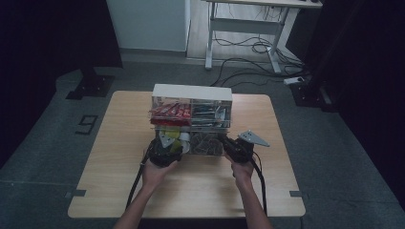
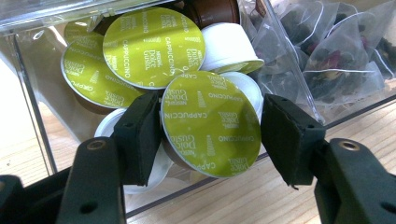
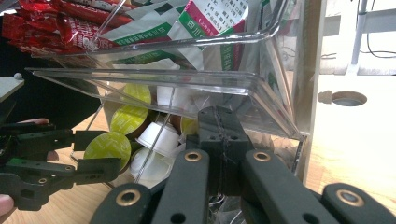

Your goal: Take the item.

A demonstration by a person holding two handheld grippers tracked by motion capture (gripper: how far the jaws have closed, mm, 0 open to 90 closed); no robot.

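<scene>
The left gripper [image 2: 212, 135] had its jaws clamped on a green-lidded capsule [image 2: 211, 123] at the near left bin of the clear organizer [image 1: 192, 91]. The right gripper [image 3: 219, 135], jaws fully together, pressed against the near right bin's front, beside tea bags [image 2: 336, 60].

the coffee capsule [image 2: 212, 123] between the black claw pads has a lime-green foil lid with white lettering. other capsules [image 2: 154, 46] share that lid; some have white [image 2: 229, 46] or brown [image 2: 212, 11] bodies. red sachets [image 3: 56, 21] lie above. the bench [image 1: 119, 143] is pale wood, the organiser [image 1: 191, 91] clear with a white top.
</scene>
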